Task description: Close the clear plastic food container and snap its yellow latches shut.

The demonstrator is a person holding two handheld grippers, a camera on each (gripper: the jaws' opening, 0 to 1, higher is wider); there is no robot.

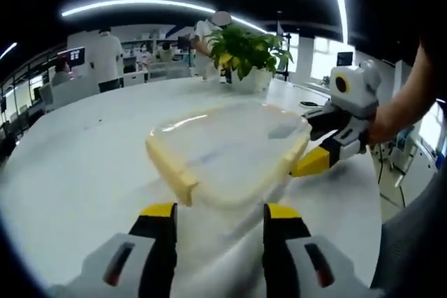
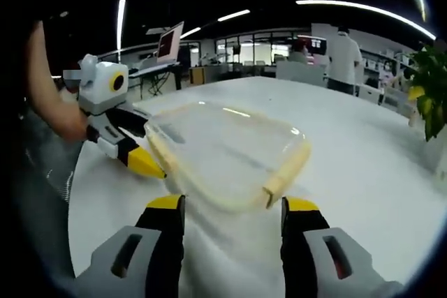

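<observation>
**Latching stage: container closed, latches pending**

We see the clear container (image 1: 230,155) on the white table (image 1: 77,172), lid seated. Our left gripper (image 1: 218,215) and right gripper (image 2: 232,209) flank it, jaws apart, empty. Next, we judge, each yellow latch (image 2: 288,165) needs pressing down.

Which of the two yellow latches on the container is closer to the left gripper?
The latch on the container's long edge facing the left gripper, just beyond its jaw tips. The other latch runs along the opposite edge, beside the right gripper.
</observation>
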